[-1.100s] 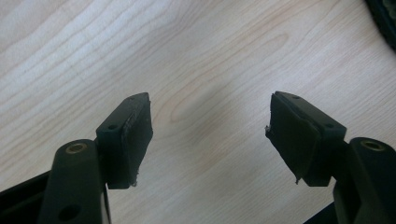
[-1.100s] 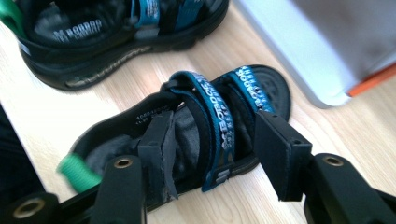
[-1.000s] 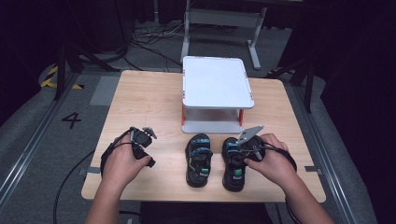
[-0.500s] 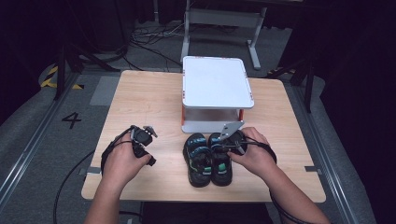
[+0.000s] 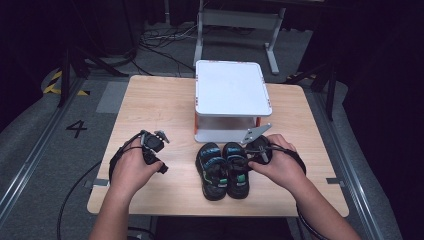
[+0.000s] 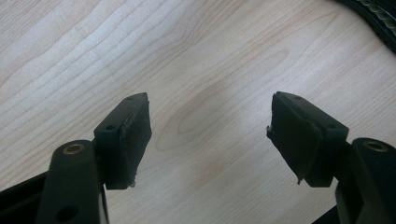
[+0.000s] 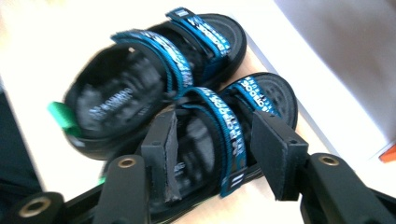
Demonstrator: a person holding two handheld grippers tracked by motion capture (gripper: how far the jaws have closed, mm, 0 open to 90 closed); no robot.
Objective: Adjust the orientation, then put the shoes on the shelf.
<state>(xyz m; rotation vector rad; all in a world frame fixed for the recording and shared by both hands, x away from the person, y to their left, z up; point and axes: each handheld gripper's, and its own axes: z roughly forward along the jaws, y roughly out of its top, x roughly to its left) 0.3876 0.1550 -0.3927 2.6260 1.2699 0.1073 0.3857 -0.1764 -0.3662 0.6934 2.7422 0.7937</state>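
Observation:
Two black sandals with blue straps lie side by side near the table's front edge: the left sandal (image 5: 212, 170) and the right sandal (image 5: 236, 167). My right gripper (image 5: 253, 156) hovers over the right sandal (image 7: 261, 98). Its jaws have just been opening. The blue strap (image 7: 229, 126) runs between the pads without either pad pressing on it, so my right gripper (image 7: 212, 149) is open. The left sandal (image 7: 130, 88) lies just beyond. My left gripper (image 5: 156, 142) rests at the front left, open (image 6: 210, 135) over bare wood.
A white two-level stand (image 5: 231, 95) with orange posts sits mid-table right behind the sandals; its base (image 7: 336, 56) is close to the toes. The wooden table (image 5: 150, 100) has free room on its left half. A cable (image 6: 373, 18) lies near the left gripper.
The right gripper slid the right sandal leftward until it lay against the left one, then its jaws spread off the strap. The left hand stayed put.

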